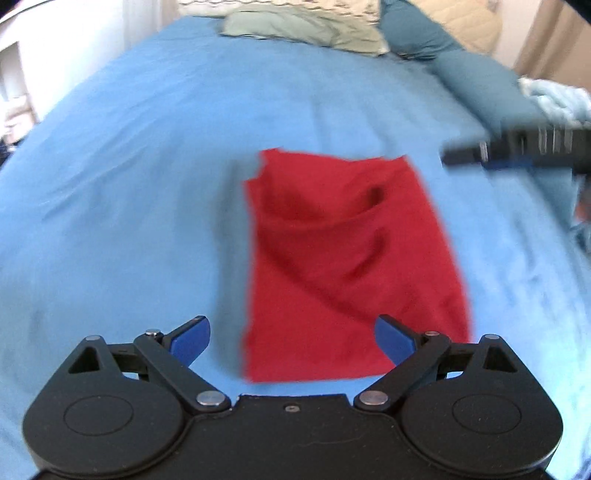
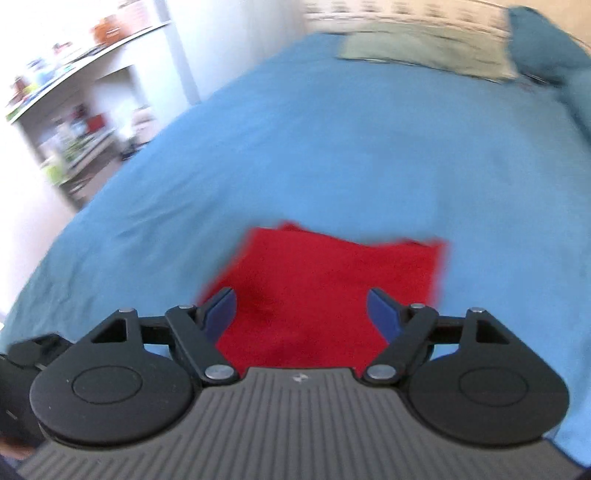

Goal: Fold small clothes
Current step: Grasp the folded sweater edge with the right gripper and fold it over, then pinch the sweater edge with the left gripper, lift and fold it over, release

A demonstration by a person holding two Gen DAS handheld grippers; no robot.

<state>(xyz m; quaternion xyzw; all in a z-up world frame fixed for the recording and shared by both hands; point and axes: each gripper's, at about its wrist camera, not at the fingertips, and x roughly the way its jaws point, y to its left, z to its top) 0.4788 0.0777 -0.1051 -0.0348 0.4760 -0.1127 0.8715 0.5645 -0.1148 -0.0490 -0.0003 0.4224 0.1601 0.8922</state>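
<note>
A small red garment (image 1: 351, 266) lies folded into a rough rectangle on the blue bedsheet (image 1: 129, 166), with creases across its upper half. My left gripper (image 1: 291, 341) is open and empty, just short of the garment's near edge. The right gripper shows blurred at the right edge of the left wrist view (image 1: 517, 151), above the sheet and to the right of the garment. In the right wrist view the red garment (image 2: 332, 288) lies right in front of my right gripper (image 2: 301, 314), which is open and empty above it.
Pale green and patterned pillows (image 1: 306, 26) and dark teal pillows (image 1: 476, 77) lie at the head of the bed. A light blue bundle (image 1: 557, 99) lies at the far right. White shelves (image 2: 66, 122) with small items stand beyond the bed's left side.
</note>
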